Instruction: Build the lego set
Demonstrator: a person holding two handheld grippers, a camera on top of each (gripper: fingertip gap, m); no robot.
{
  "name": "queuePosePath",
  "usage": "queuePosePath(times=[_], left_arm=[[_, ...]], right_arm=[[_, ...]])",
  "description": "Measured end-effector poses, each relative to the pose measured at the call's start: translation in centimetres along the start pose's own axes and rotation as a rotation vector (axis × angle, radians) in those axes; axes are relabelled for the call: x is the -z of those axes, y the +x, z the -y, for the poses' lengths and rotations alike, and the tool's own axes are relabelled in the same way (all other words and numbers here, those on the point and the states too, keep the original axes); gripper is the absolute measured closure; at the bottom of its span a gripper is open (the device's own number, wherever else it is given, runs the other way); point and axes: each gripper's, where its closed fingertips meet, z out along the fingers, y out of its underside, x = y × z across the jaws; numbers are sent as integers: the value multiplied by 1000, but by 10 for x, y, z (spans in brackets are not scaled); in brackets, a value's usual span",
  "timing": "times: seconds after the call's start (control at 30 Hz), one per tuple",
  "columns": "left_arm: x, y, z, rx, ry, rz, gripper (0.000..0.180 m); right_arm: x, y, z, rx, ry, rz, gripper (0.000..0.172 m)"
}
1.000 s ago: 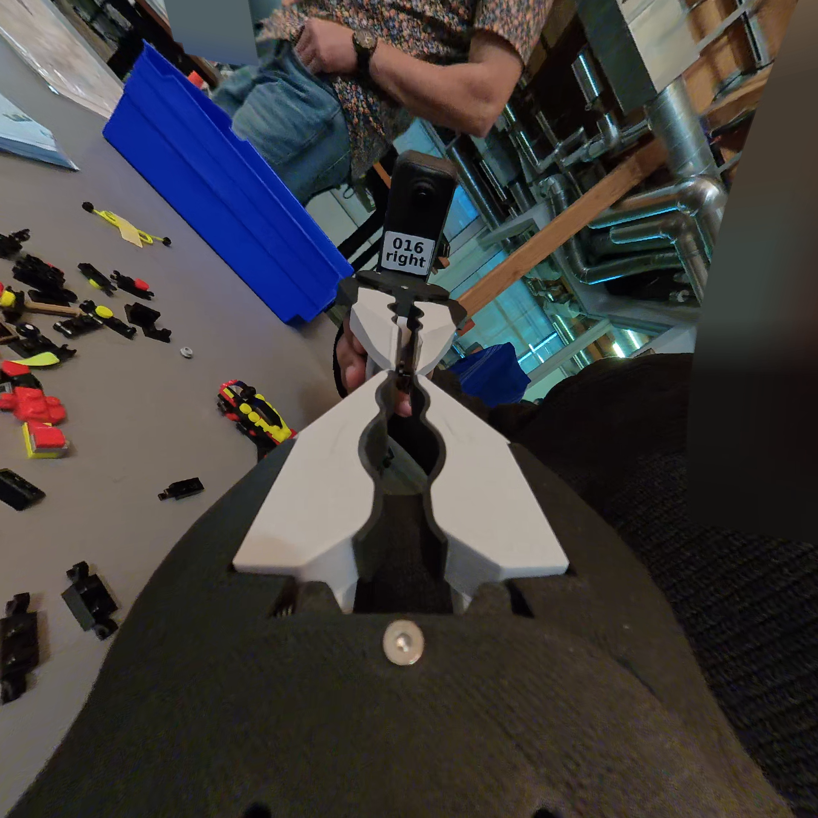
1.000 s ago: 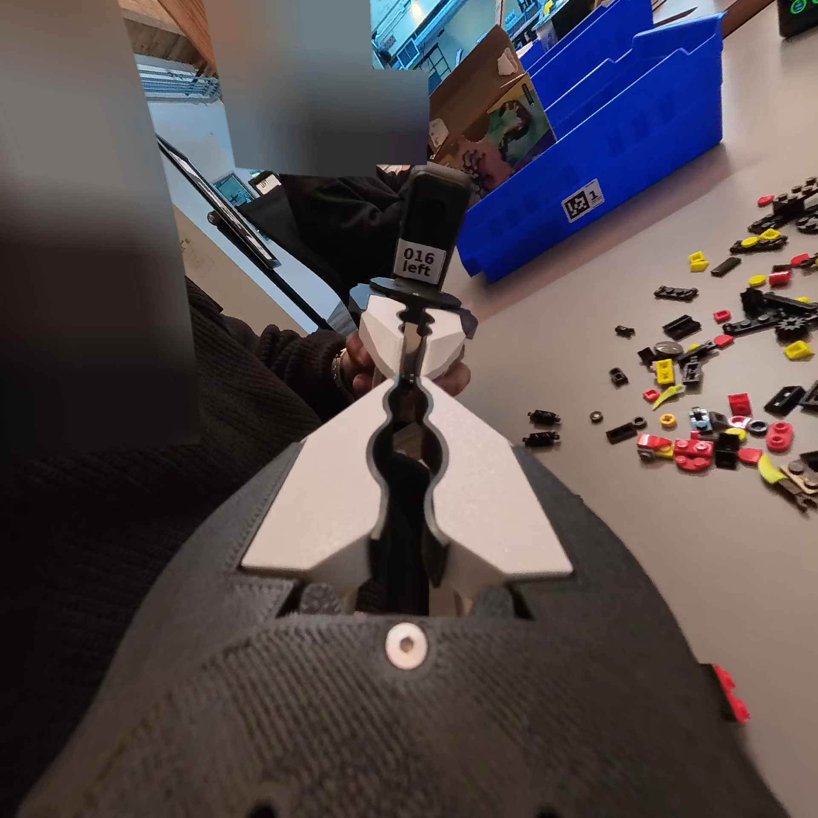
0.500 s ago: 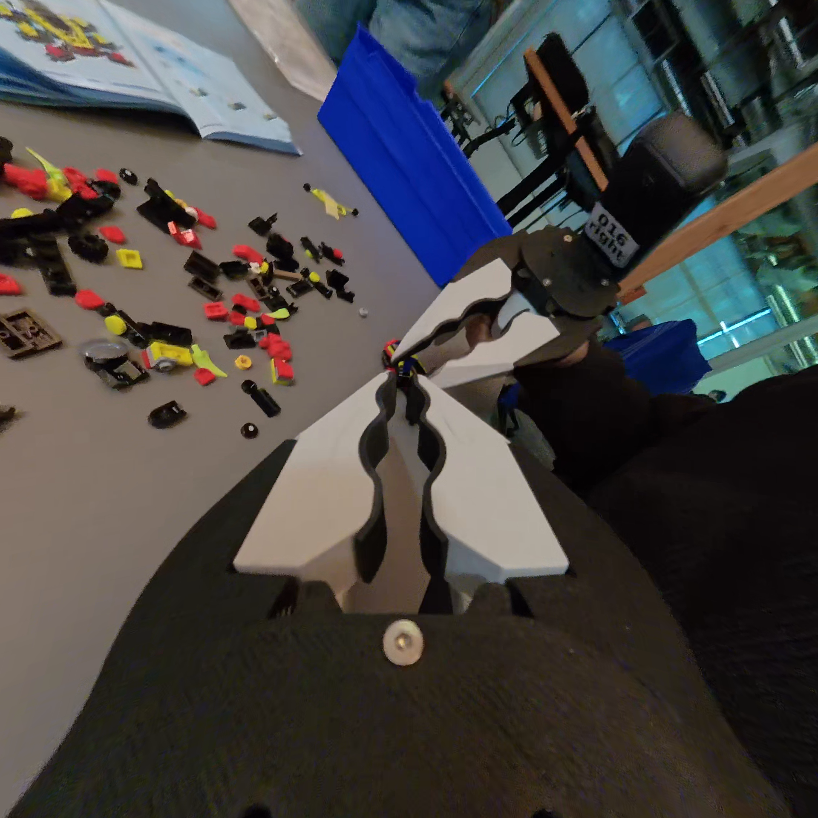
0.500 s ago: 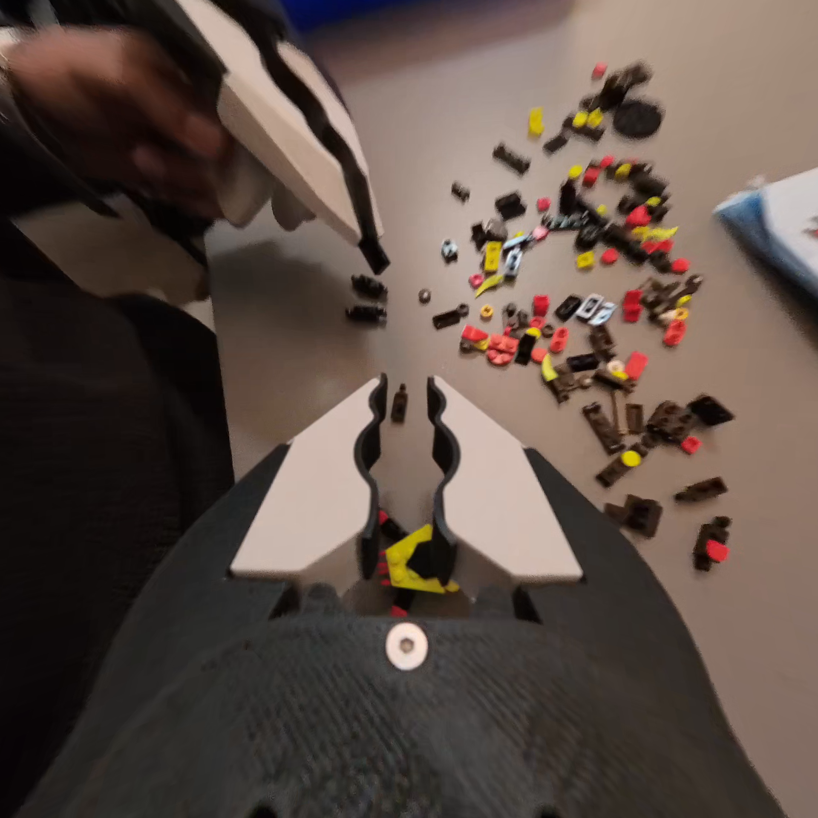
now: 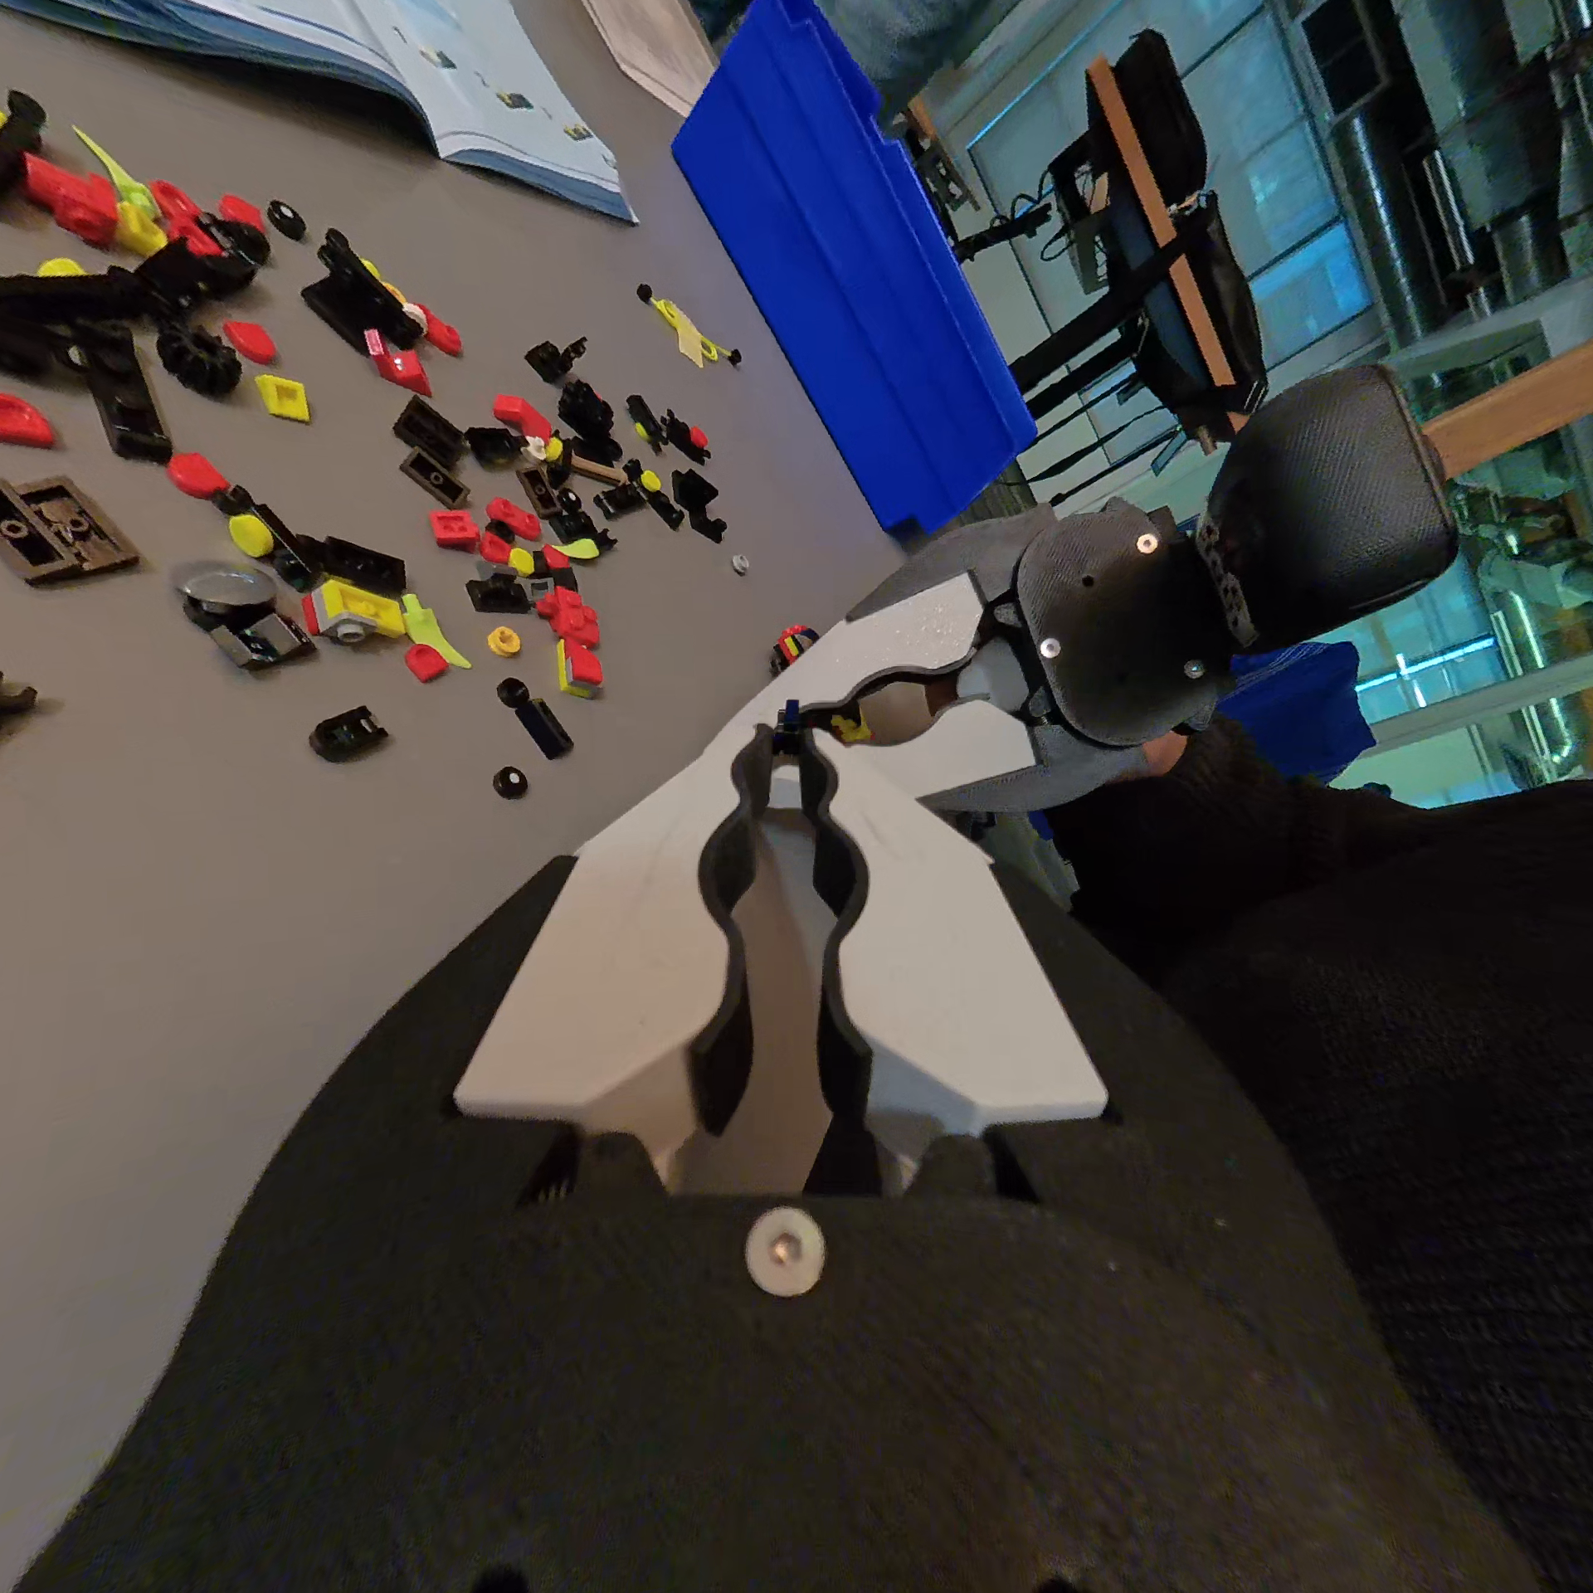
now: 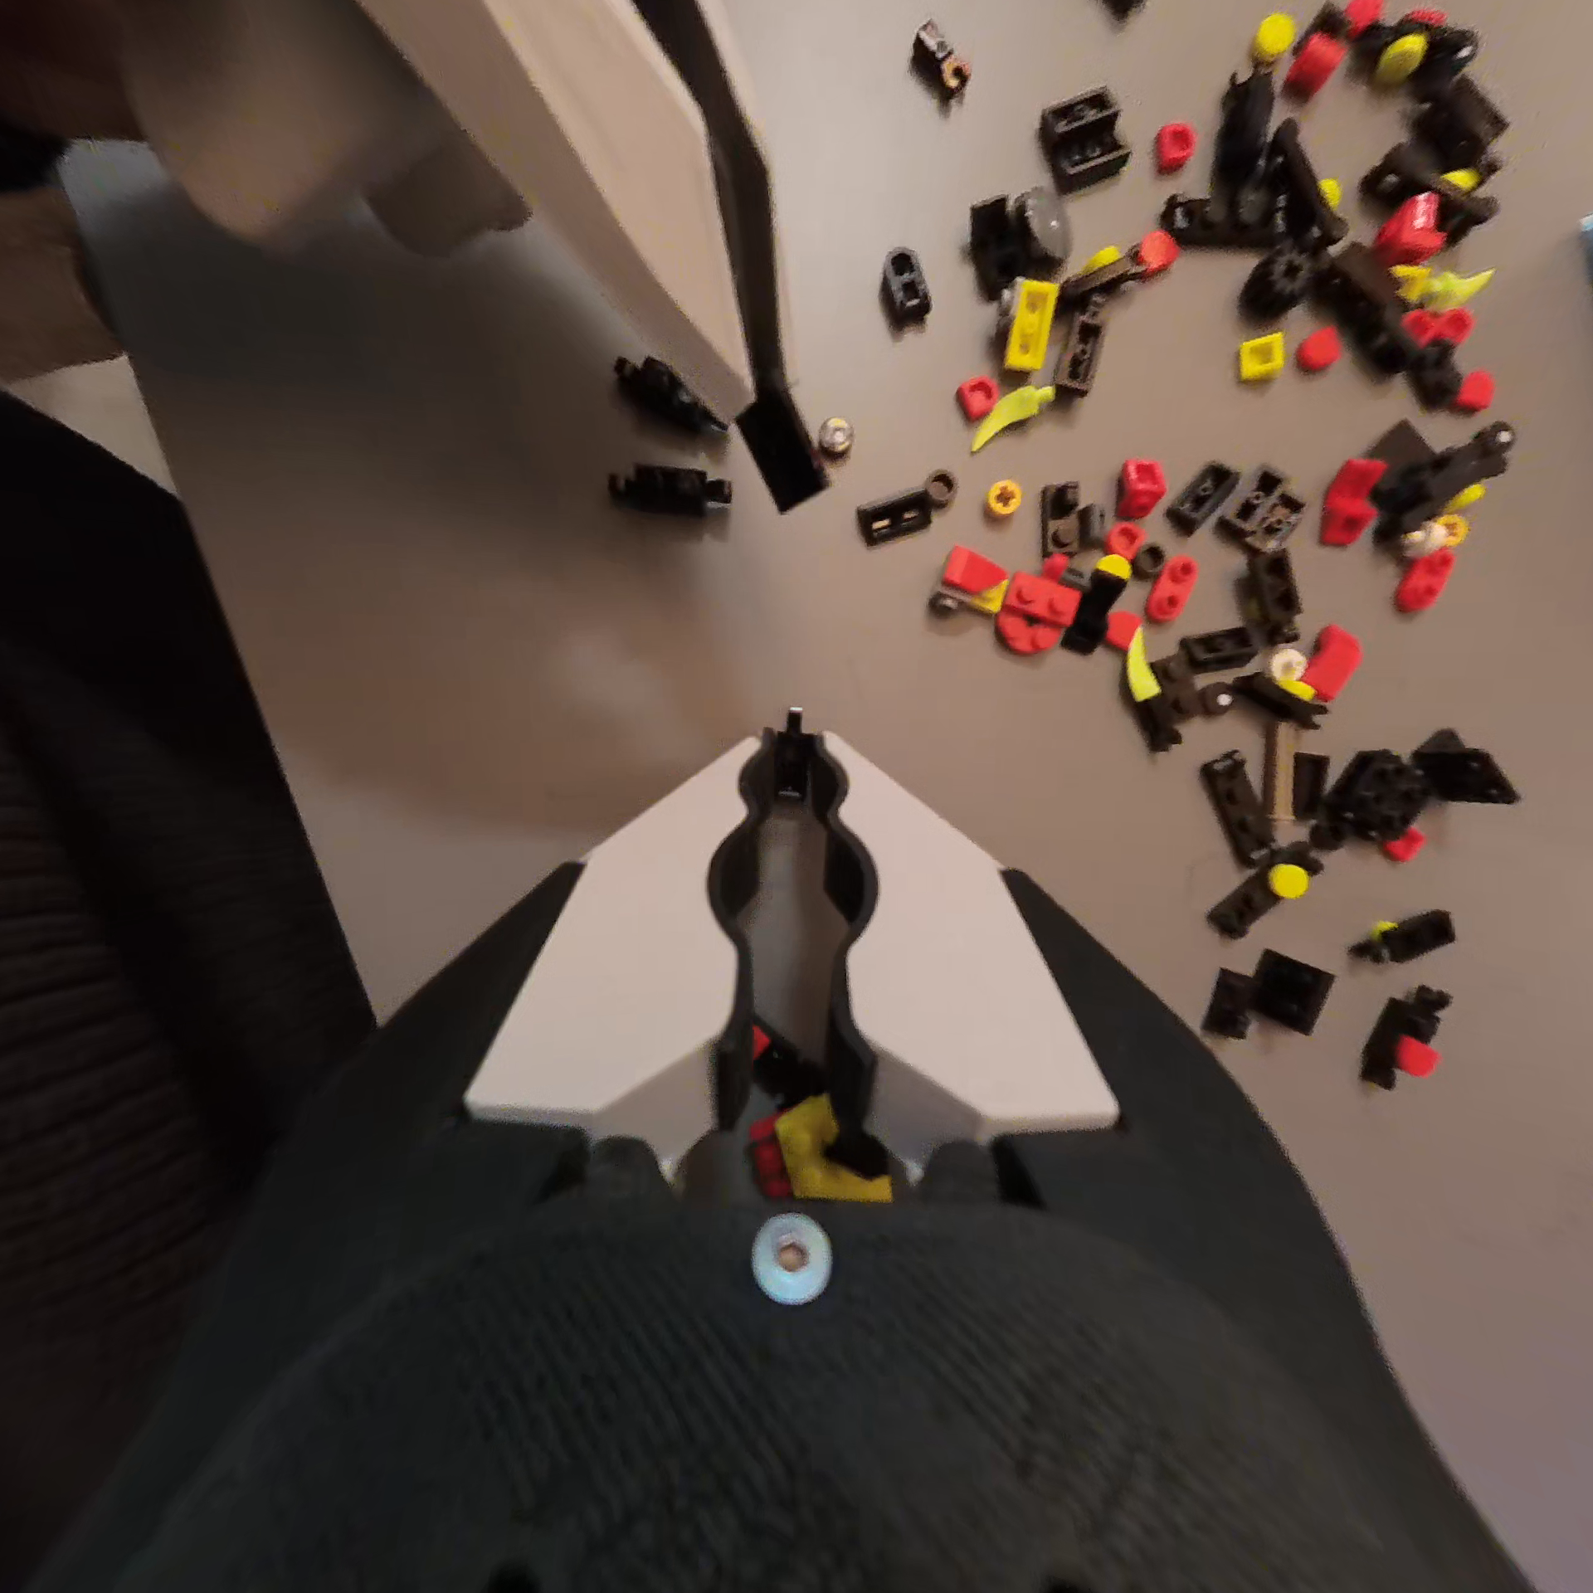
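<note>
My right gripper (image 6: pixel 791 746) points down at the grey table (image 6: pixel 534 655) and is shut on a small black piece (image 6: pixel 791 763), which sticks out a little past the tips. A small yellow, red and black assembly (image 6: pixel 819 1155) lies on the table under the base of its fingers. In the left wrist view the right gripper (image 5: pixel 797 711) comes in from the right, and the black piece (image 5: pixel 786 720) shows at its tips. My left gripper (image 5: pixel 786 750) is shut, just in front of the right one's tips. It also shows in the right wrist view (image 6: pixel 776 465), above two black clip pieces (image 6: pixel 668 491).
Several loose red, yellow and black pieces (image 5: pixel 517 517) are spread over the table, right of my right gripper (image 6: pixel 1207 517). A blue bin (image 5: pixel 845 259) and an open booklet (image 5: pixel 483 86) lie at the far side. A person's dark sleeve (image 5: pixel 1293 905) is at the right. Across from one pair of fingers to the other is roughly 8 cm.
A second ago both grippers were raised, shut, tip to tip. Both swung down to the table. The right one opened around a small black piece and has closed on it. The left stayed shut.
</note>
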Motion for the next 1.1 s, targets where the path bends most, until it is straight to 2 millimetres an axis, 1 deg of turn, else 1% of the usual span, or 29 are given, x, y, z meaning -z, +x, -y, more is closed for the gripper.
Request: queuePosePath(times=[0.03,0.1,0.2,0.3,0.4,0.47,0.53,0.67,0.73,0.83,0.93,1.1], left_arm=[[0,0,0,2,2,-1,178],[0,0,2,7,13,-1,178],[2,0,7,11,58,4,177],[6,4,21,-5,157,8,178],[16,12,38,-65,286,28,178],[25,19,49,-115,384,48,178],[31,25,55,-168,441,74,178],[34,35,57,-271,465,111,178],[33,39,56,-328,465,133,177],[33,44,55,-411,461,169,177],[31,44,54,-467,453,218,177],[29,46,54,-487,451,229,177]], right_arm=[[3,4,4,-13,32,-14,165],[14,12,18,-92,150,-16,166],[44,28,48,-281,407,15,166],[76,34,75,-513,673,139,166],[91,34,91,-823,869,332,166],[94,33,96,-1021,952,455,166],[91,29,99,-1171,991,549,166],[85,22,108,-1345,1026,688,166],[88,23,112,-1412,1064,757,166],[91,28,111,-1474,1110,773,166],[93,26,114,-1472,1113,772,166],[91,26,112,-1496,1119,742,166]])
